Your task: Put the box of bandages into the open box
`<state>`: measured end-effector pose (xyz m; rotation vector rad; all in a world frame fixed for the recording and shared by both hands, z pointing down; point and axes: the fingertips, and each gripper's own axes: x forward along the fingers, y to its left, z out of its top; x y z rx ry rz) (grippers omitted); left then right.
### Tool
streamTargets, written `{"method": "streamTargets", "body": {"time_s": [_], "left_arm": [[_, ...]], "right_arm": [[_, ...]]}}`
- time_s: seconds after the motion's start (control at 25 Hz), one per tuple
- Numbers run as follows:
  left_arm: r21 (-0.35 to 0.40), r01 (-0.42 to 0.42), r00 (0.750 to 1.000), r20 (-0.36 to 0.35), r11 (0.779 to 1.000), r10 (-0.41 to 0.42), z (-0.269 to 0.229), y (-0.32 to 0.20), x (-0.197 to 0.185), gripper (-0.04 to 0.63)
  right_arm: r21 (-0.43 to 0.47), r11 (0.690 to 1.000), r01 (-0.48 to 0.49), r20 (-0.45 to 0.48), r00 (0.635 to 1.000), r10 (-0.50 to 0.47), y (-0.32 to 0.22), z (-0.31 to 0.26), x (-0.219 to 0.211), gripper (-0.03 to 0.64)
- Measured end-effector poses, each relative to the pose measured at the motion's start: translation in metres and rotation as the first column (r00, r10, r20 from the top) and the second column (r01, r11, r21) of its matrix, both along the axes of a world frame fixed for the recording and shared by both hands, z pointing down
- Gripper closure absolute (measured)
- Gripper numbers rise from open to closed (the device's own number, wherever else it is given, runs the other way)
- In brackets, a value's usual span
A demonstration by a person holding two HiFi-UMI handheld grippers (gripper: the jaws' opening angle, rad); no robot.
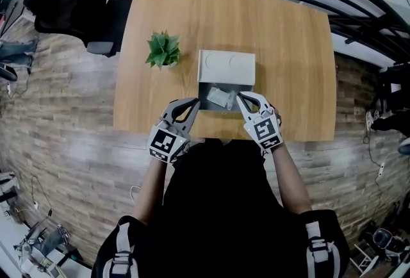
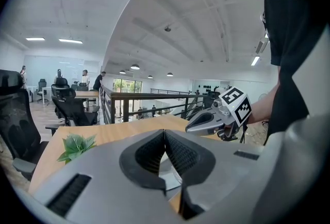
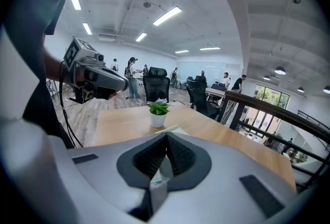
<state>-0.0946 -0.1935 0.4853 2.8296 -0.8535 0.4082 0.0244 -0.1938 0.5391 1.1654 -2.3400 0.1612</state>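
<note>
While both claws are at the side of the open box (image 1: 226,68) nearest the counter's (image 1: 288,78) near edge, check where the load lies. The pale packet, judged to be the box of bandages (image 1: 221,98), lies inside the open box, with its long axis roughly parallel to that edge. Your right claw (image 1: 241,98) is clenched, tips meeting at the packet's right end; you cannot confirm that it pinches the packet. Your left claw (image 1: 194,104) is clenched and empty at the box's left wall, farther from the packet.
</note>
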Motion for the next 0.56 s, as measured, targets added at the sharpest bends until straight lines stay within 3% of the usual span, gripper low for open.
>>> {"method": "streamTargets", "body": {"time_s": [0.56], "left_arm": [[0.002,-0.005,1.000,0.001,1.000,0.005,-0.0009,0.0008,0.0036,0.572]], "right_arm": [[0.003,1.000,0.004,0.014,1.000,-0.004,0.0001,-0.0012,-0.0020,0.592]]}}
